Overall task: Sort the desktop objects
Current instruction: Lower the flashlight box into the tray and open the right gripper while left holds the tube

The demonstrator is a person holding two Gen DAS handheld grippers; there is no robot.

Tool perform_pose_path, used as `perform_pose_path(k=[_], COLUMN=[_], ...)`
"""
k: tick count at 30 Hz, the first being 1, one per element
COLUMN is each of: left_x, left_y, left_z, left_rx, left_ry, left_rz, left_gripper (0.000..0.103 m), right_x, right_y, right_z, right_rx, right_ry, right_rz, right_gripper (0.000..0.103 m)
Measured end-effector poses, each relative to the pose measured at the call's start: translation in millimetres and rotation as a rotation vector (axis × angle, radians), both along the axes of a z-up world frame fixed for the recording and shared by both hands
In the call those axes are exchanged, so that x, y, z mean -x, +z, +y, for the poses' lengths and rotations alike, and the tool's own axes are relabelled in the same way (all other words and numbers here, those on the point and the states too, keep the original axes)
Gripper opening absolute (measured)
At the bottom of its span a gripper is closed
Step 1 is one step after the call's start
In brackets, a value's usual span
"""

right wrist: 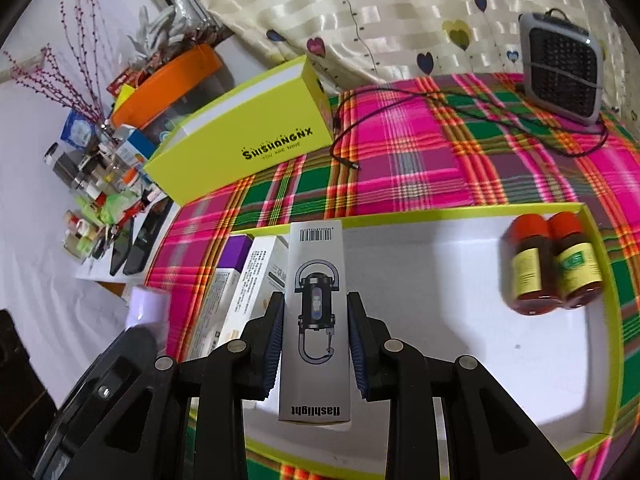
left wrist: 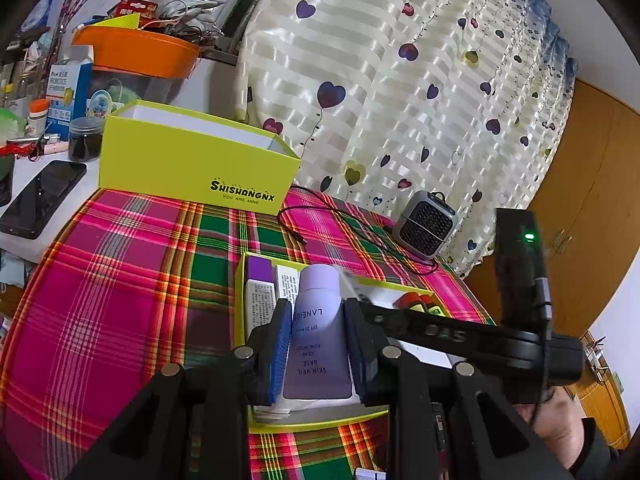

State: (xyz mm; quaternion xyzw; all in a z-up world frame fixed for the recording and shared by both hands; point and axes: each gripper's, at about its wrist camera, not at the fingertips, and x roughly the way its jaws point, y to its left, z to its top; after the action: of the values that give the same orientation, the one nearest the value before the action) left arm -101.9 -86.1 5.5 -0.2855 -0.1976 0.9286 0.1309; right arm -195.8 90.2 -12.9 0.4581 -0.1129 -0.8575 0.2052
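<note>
My left gripper (left wrist: 318,306) is shut on a lavender LANEIGE tube (left wrist: 318,344), its blue pads pressing both sides, cap end pointing away. It hangs over a shallow yellow-rimmed tray (left wrist: 320,424) with a white floor. My right gripper (right wrist: 316,298) is shut on a grey flashlight box (right wrist: 316,264), held lengthwise above the same tray (right wrist: 440,214). In the tray, several upright cartons (right wrist: 240,276) stand along the left wall and two red-capped bottles (right wrist: 552,268) lie at the far right. The tube's top (right wrist: 146,308) shows at the lower left of the right wrist view.
A deep yellow SHISHANGNX box (left wrist: 192,160) stands open beyond the tray on the plaid cloth (left wrist: 120,280). A small grey fan (right wrist: 560,72) and its black cable (right wrist: 348,136) lie near the curtain. Phones (left wrist: 40,196), jars and an orange basin (left wrist: 136,52) crowd the left side.
</note>
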Motion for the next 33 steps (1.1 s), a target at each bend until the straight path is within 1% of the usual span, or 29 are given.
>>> perform_pose_path(k=[3, 6, 10, 12, 14, 19, 20, 22, 25, 28, 33], left_x=[0, 0, 0, 0, 0, 0, 0, 0, 0, 0, 0], left_y=[-1, -1, -1, -1, -2, -2, -2, -2, -2, -3, -3], left_z=[-1, 0, 0, 0, -1, 0, 0, 0, 1, 1, 3], left_rx=[-0.001, 0.0, -0.001, -0.002, -0.003, -0.003, -0.003, -0.004, -0.004, -0.004, -0.004], left_ry=[0.0, -0.003, -0.001, 0.0, -0.001, -0.003, -0.003, -0.004, -0.005, -0.008, -0.011], left_rz=[-0.003, -0.005, -0.005, -0.005, -0.003, -0.005, -0.005, -0.007, -0.007, -0.009, -0.007], left_gripper=[0.027, 0.027, 0.027, 0.027, 0.027, 0.027, 0.027, 0.027, 0.027, 0.027, 0.027], right_x=[6, 9, 9, 7, 6, 6, 6, 6, 7, 6, 1], right_y=[-5, -7, -9, -7, -5, -1, -2, -4, -5, -2, 4], right_z=[-4, -10, -16, -15, -13, -8, -7, -7, -10, -13, -7], right_rx=[-0.003, 0.02, 0.079, 0.1, 0.119, 0.136, 0.132, 0.113, 0.127, 0.127, 0.137], right_ry=[-0.02, -0.017, 0.023, 0.024, 0.021, 0.01, 0.006, 0.0, 0.018, 0.037, 0.042], right_rz=[-0.018, -0.031, -0.057, -0.052, -0.043, -0.031, -0.032, -0.041, -0.043, -0.038, -0.021], right_gripper=[0.03, 0.031, 0.036, 0.036, 0.039, 0.039, 0.036, 0.027, 0.022, 0.022, 0.024])
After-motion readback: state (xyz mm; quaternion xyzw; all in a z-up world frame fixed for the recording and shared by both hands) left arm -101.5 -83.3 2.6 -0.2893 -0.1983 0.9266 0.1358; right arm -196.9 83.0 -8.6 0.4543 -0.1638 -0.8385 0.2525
